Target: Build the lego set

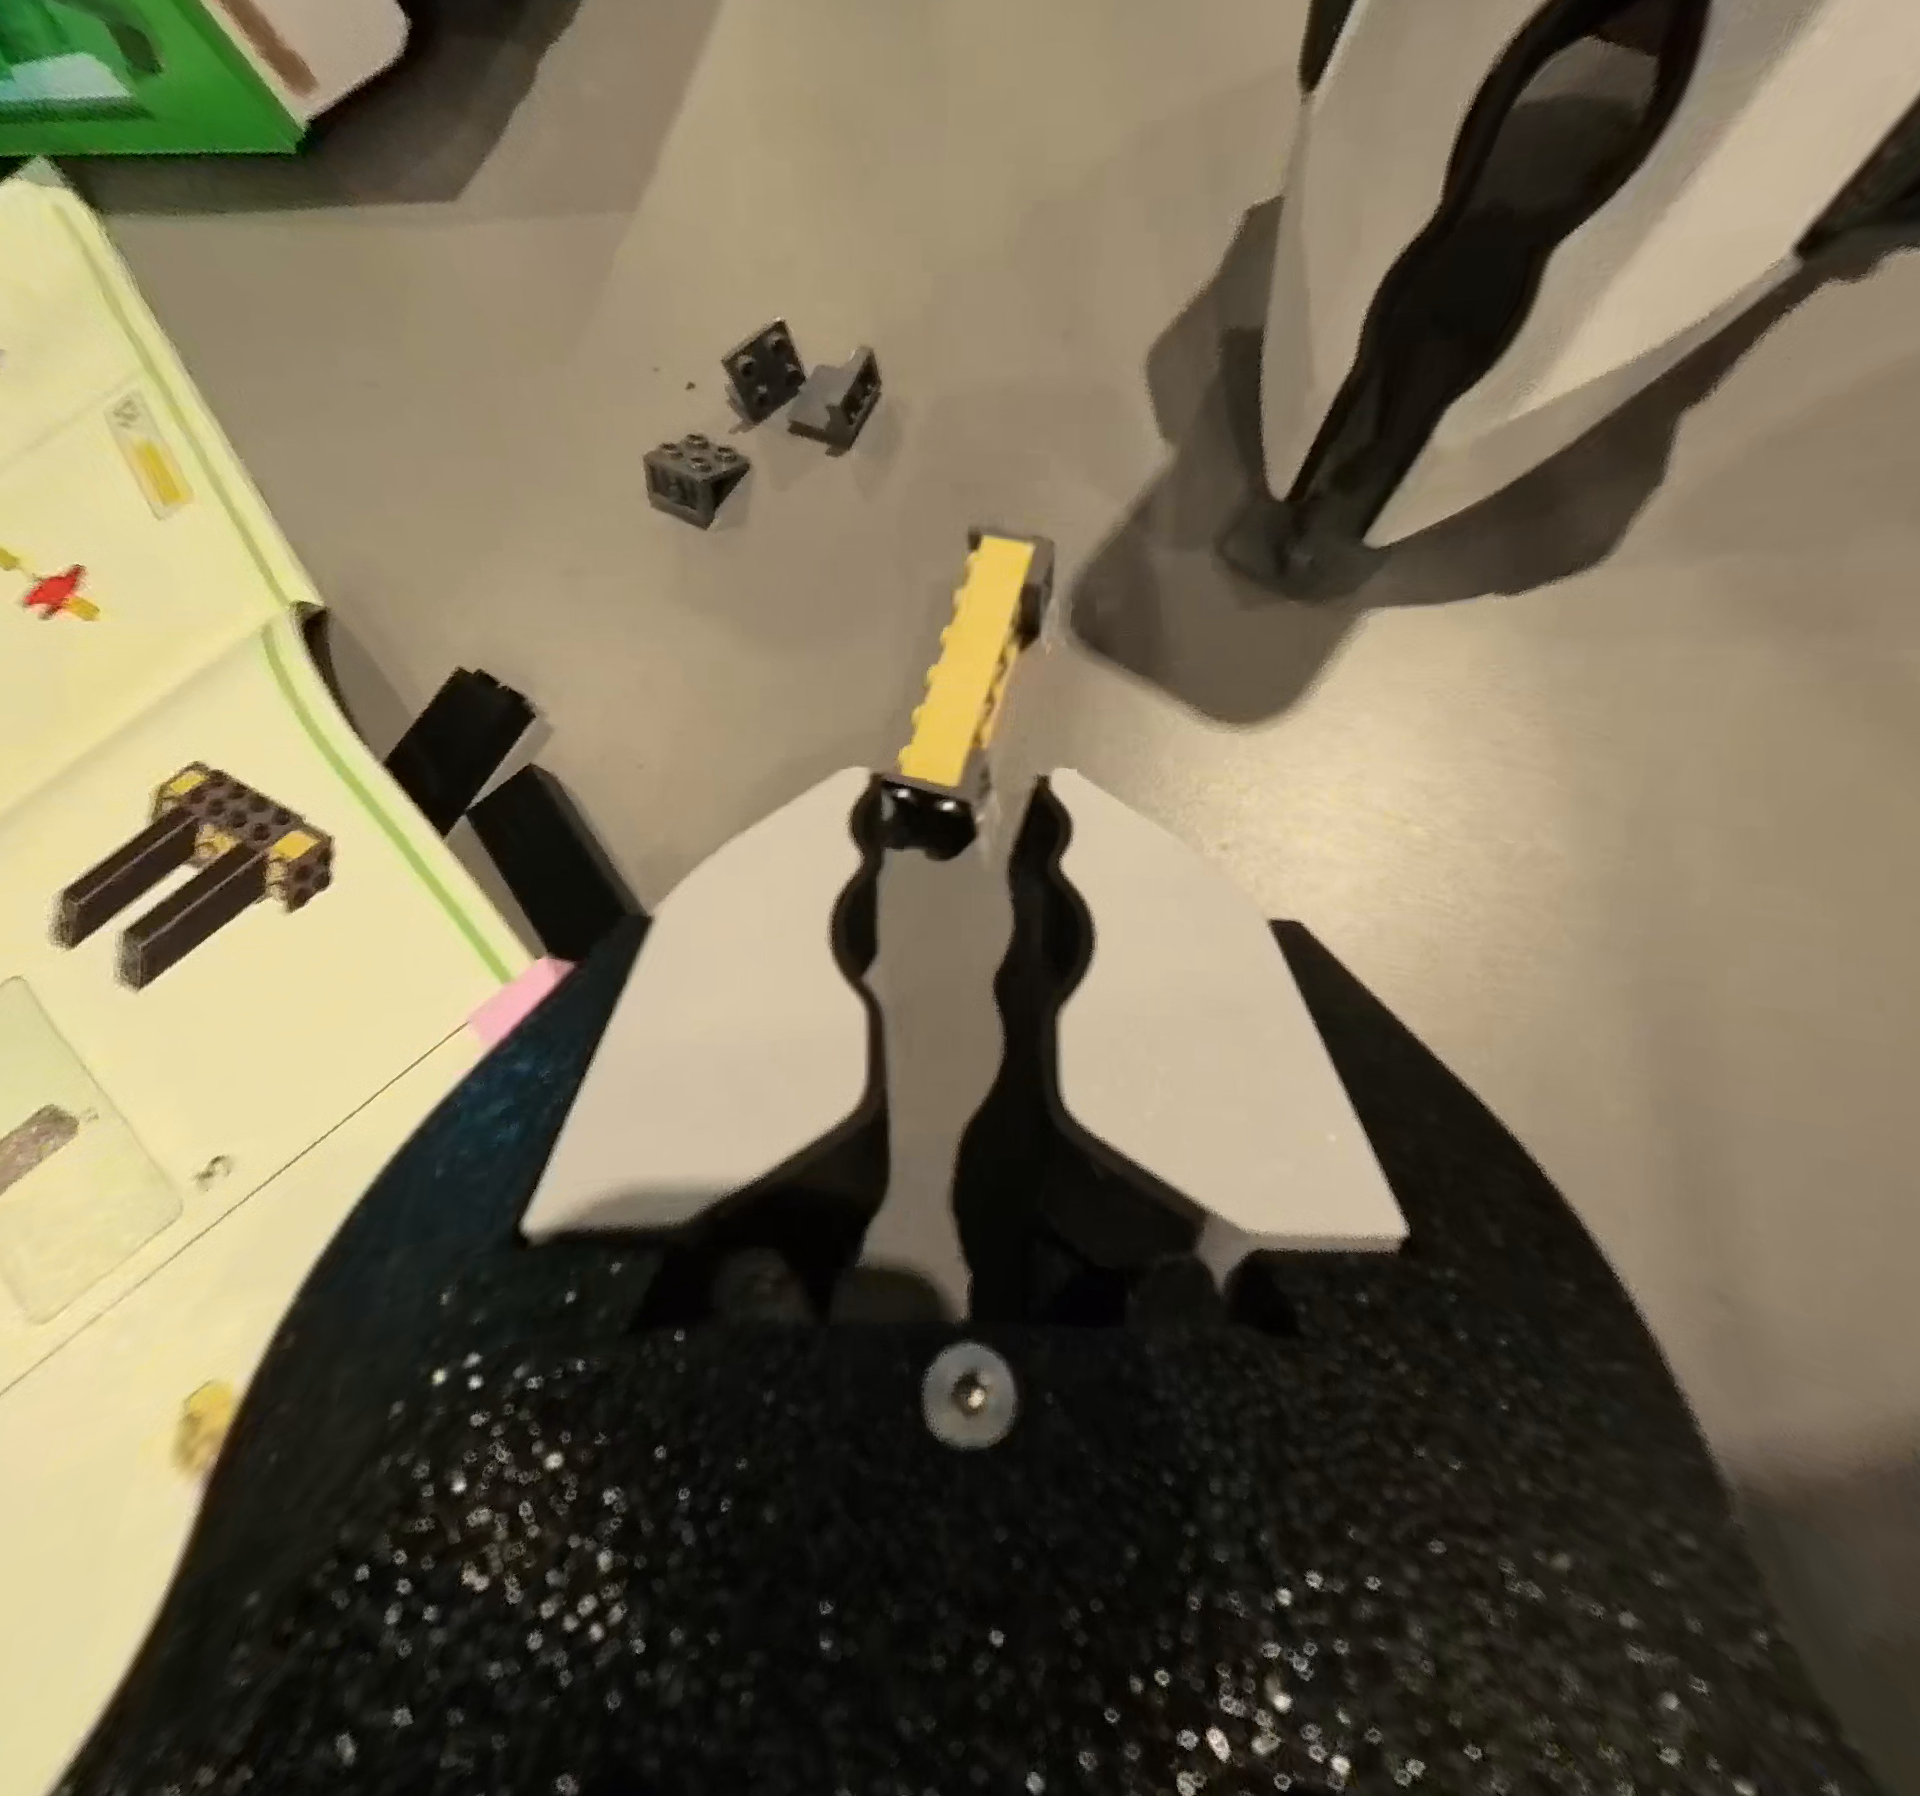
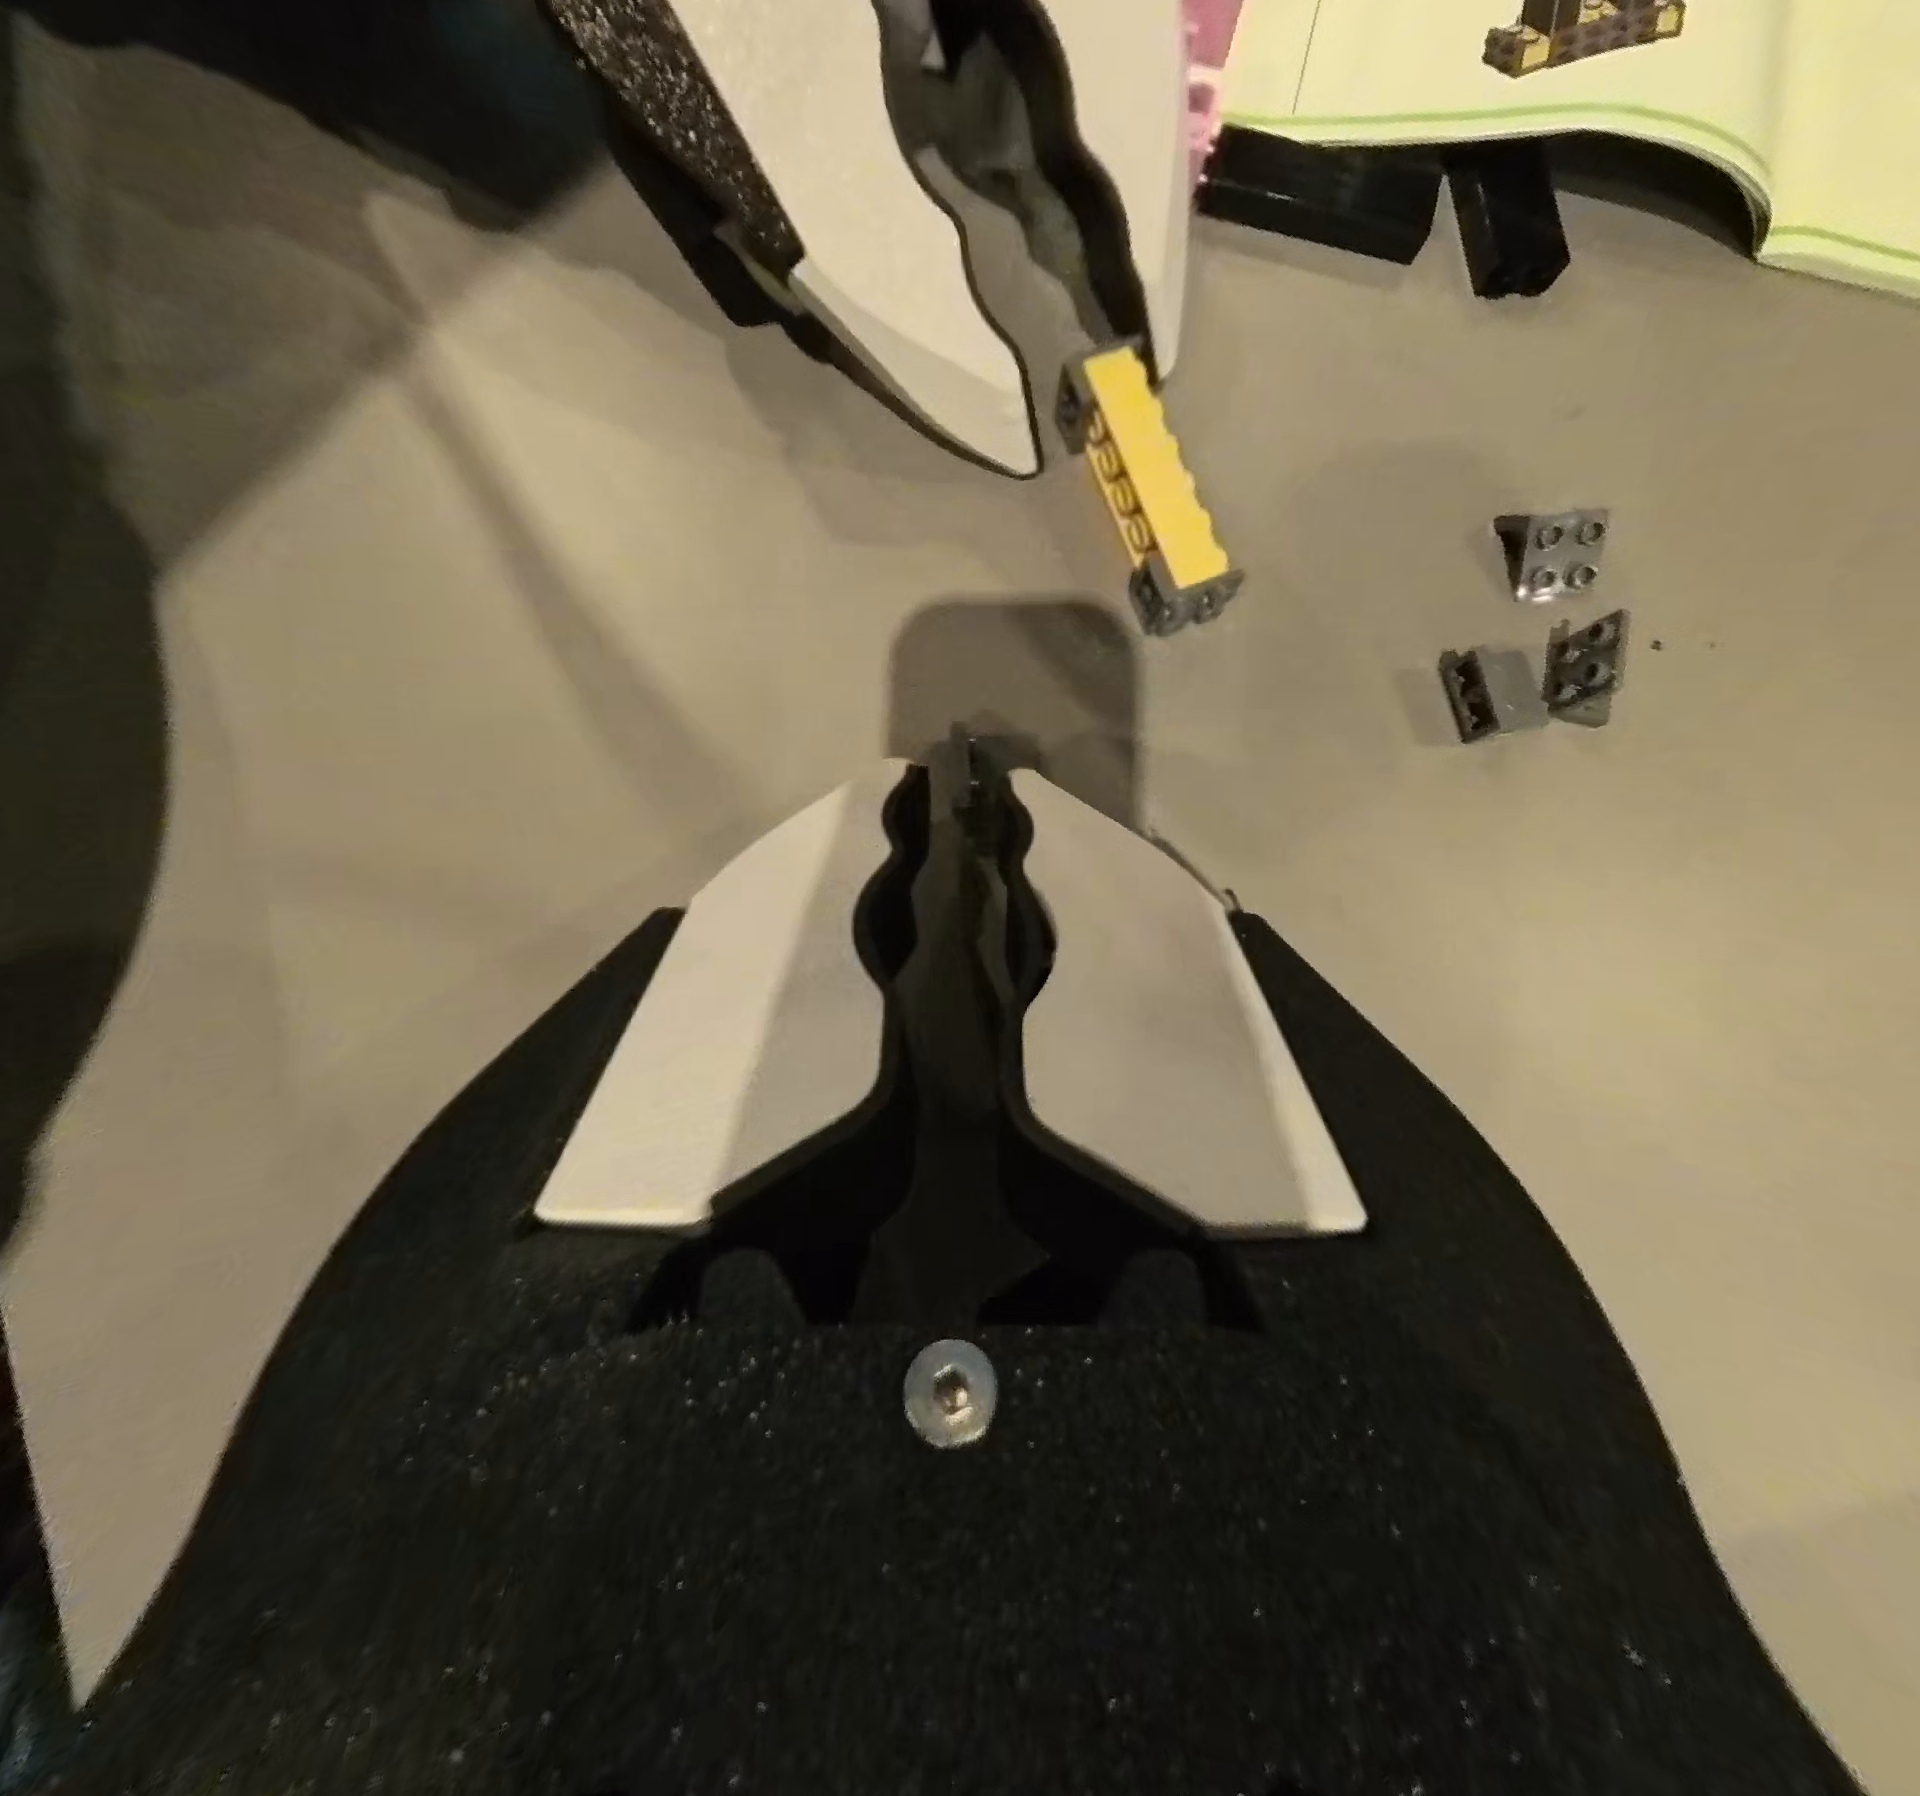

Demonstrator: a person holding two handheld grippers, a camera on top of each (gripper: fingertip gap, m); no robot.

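My left gripper (image 1: 951,790) is shut on one end of a yellow and dark grey lego assembly (image 1: 977,666), held just above the grey table. The right wrist view shows the assembly (image 2: 1158,489) sticking out of the left gripper (image 2: 1101,375). My right gripper (image 2: 971,785) is shut on a small dark grey piece (image 2: 966,759), a short way in front of the assembly's free end. It shows in the left wrist view (image 1: 1294,541) with its tips down near the table. Three small dark grey bricks (image 1: 764,375) (image 1: 836,401) (image 1: 696,473) lie loose on the table.
An open instruction booklet (image 1: 156,707) lies at the left, with two long black bricks (image 1: 462,749) (image 1: 545,853) by its edge and a pink note (image 1: 520,998). A green box (image 1: 135,11) stands at the far left. In the right wrist view the booklet (image 2: 1558,32) is top right. Across from one pair of fingers to the other is roughly 8 centimeters.
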